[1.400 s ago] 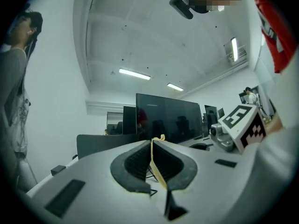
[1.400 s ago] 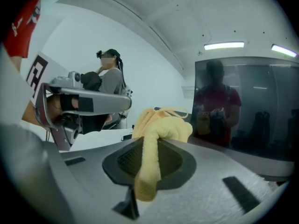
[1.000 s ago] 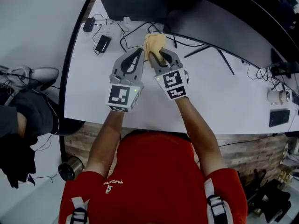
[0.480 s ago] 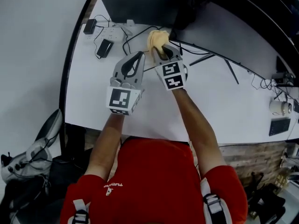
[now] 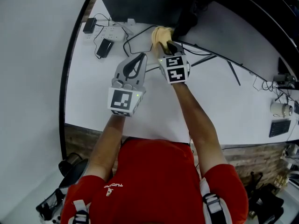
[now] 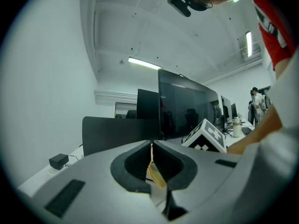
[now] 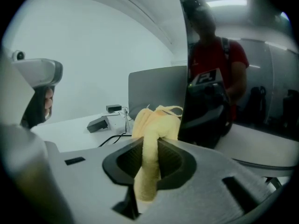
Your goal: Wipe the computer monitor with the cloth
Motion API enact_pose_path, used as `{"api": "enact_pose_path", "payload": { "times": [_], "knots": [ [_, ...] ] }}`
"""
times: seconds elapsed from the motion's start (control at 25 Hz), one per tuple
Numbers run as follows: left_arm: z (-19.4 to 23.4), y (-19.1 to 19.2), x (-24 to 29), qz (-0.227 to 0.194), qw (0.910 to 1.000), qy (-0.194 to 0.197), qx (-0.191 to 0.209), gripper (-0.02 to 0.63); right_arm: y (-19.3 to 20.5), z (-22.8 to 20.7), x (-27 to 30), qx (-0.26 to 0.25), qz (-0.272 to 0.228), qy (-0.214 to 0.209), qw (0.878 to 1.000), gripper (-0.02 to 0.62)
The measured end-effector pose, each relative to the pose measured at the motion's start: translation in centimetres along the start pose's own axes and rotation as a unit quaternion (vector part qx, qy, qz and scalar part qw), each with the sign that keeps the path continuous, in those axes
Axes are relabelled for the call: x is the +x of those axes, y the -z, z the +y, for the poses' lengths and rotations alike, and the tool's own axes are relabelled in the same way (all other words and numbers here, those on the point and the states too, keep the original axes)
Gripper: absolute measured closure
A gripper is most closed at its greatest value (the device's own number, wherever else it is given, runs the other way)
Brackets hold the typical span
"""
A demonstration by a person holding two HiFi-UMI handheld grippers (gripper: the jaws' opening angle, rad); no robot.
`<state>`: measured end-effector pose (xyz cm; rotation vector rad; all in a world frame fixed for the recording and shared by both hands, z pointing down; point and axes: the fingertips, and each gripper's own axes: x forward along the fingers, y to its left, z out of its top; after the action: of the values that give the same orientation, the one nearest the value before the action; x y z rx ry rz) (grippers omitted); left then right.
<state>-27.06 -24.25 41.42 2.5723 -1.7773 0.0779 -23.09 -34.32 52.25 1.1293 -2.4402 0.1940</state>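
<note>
One cloth (image 7: 156, 120) in right gripper (image 5: 166, 45), monitor (image 7: 233, 87) near

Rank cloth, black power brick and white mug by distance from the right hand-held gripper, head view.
1. Cloth: clamped between the jaws of the right hand-held gripper.
2. Black power brick: to its left, on the table.
3. White mug: far right end of the table.

right gripper (image 5: 164, 46) moves the cloth (image 5: 160, 33) further toward the desk's far edge, now against the monitor (image 5: 184, 17).
</note>
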Motion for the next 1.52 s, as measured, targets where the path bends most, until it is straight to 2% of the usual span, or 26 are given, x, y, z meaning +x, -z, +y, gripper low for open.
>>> {"api": "enact_pose_path", "payload": {
  "times": [0.36,0.72,1.52],
  "knots": [
    [-0.5,-0.3,0.2,-0.008,1.0,0.003,0.0,0.591,-1.8,-1.2,-1.3,0.006,-0.018,0.02,1.0,0.532],
    [-1.4,-1.3,0.1,-0.025,0.9996,0.01,0.001,0.591,-5.7,-1.8,-4.1,-0.012,-0.044,0.028,0.999,0.532],
    [-2.6,-4.4,-0.5,-0.053,0.9977,0.042,0.006,0.591,-14.8,-2.7,-9.1,0.001,-0.115,0.049,0.992,0.532]
  ]
}}
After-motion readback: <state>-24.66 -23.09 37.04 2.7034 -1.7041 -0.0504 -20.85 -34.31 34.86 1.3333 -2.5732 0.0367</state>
